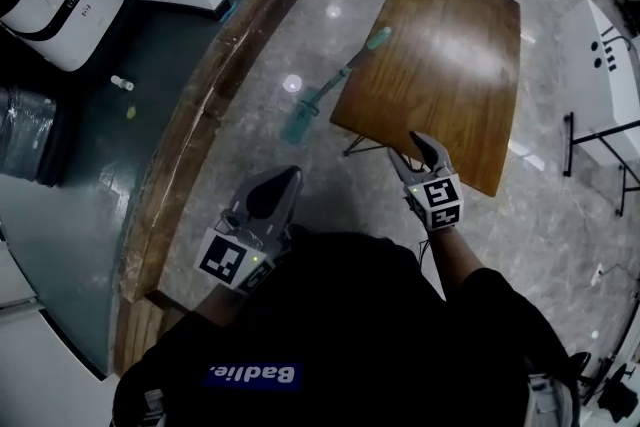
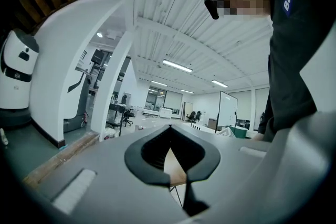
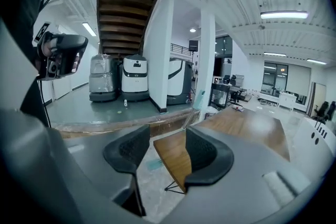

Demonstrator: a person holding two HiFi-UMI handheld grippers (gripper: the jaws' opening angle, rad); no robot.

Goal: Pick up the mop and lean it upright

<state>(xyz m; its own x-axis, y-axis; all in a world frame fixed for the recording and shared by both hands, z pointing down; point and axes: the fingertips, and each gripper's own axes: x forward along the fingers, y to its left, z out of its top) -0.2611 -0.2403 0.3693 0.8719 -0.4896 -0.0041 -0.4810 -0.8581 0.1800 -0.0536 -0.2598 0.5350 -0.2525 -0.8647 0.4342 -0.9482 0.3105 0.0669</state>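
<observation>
Grey right gripper (image 1: 405,148) gapes empty — teal mop (image 1: 340,76) leans on glossy wooden table (image 1: 450,65).

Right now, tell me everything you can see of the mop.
The mop has a flat teal head, a thin pale shaft and a teal grip at its top end. It stands tilted rather than lying flat. Its head is down on the glossy stone floor, and its upper shaft leans on the near left edge of the wooden table, with the grip over the tabletop. Neither the left gripper nor the right gripper touches it; both are well short of it.
</observation>
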